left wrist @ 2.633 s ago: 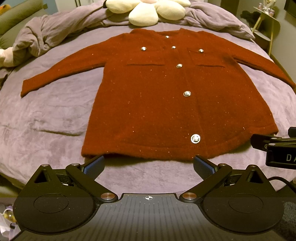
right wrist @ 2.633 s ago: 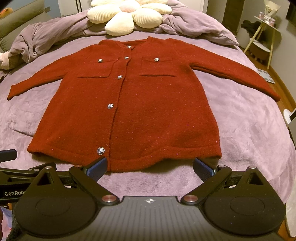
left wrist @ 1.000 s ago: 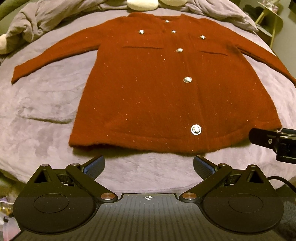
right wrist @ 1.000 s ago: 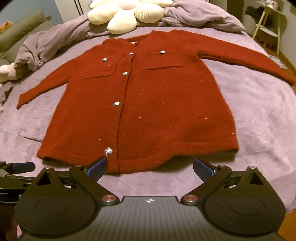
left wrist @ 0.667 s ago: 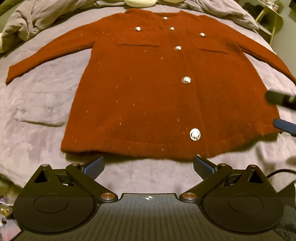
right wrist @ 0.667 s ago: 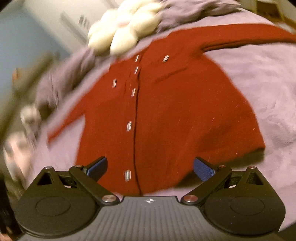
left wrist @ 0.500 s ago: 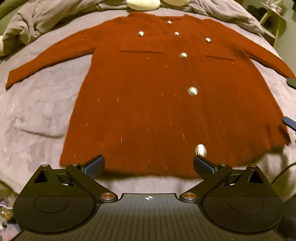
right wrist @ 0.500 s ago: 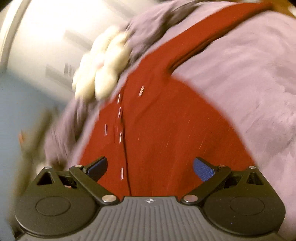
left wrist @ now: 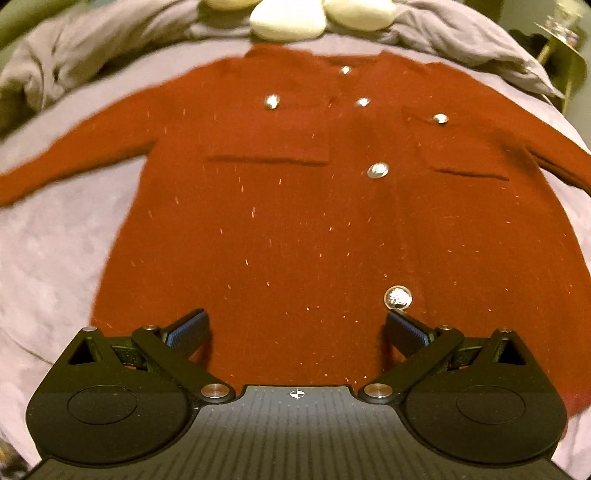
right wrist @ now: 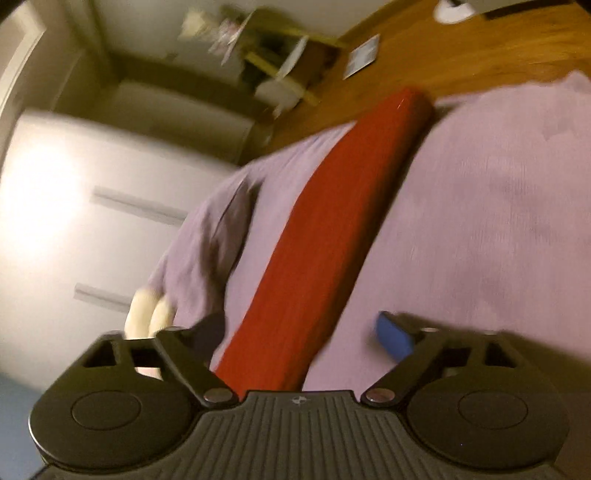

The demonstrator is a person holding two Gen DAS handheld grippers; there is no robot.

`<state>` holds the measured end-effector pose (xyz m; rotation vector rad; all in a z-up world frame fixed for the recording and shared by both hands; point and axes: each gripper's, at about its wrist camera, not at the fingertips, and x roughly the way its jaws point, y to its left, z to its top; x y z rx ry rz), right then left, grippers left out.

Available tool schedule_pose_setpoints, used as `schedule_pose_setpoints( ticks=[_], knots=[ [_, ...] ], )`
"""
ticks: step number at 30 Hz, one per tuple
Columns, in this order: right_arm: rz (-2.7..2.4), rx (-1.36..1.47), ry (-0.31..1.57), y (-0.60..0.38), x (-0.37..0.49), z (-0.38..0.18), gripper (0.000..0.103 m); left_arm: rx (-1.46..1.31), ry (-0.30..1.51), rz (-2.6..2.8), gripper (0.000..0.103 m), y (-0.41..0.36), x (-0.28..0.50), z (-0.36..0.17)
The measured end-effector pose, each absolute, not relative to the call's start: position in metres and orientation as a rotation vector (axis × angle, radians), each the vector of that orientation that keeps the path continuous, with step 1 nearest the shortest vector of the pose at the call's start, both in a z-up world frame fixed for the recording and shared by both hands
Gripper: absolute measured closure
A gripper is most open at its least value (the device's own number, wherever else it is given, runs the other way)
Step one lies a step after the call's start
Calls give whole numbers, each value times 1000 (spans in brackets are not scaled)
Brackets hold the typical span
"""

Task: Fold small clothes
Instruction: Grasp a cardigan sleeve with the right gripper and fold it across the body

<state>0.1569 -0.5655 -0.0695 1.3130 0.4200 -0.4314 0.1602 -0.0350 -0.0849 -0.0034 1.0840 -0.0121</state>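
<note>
A dark red cardigan with silver buttons lies flat and buttoned on the purple bed cover, sleeves spread out to both sides. My left gripper hangs open just above the cardigan's lower body, and its blue pads touch nothing. The right wrist view is rolled and blurred. In it the cardigan's right sleeve runs from the bottom centre up to its cuff near the bed's edge. My right gripper straddles that sleeve. Its jaws are closing, the sleeve is between them, and the pads stand clear of the cloth.
A cream flower-shaped pillow and a crumpled purple-grey duvet lie beyond the collar. A yellow side table stands off the bed's right. The right wrist view shows wooden floor and a white wardrobe.
My left gripper moved forward over the hem, onto the cardigan's body. My right gripper swung out to the right sleeve, rolled strongly, and its jaws have narrowed.
</note>
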Motion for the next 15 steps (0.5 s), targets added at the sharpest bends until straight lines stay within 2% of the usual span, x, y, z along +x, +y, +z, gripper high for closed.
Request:
schedule_pose_setpoints(
  ticks=[1,2,3,5,7,10,15],
  knots=[
    [-448,1349,425,-575,160,-76,42,-33,1101,-10,0,-32,162,-90],
    [-462,1387,424,-584,163,-83,61,-65,1116,-5,0,-27,163,-94],
    [-477,1414,417,-591,165,-90,67,-96,1123,2,0,-23,163,-97],
    [-500,1447,391,-599,168,-101,87,-128,1100,6,0,-17,159,-99],
    [-504,1473,367,-604,172,-114,91,-129,1088,-10,0,-13,158,-102],
    [-515,1486,345,-610,179,-118,91,-116,1082,-29,0,-13,159,-105],
    [-592,1154,477,-597,219,-85,89,-83,1090,-45,0,-16,164,-107]
  ],
)
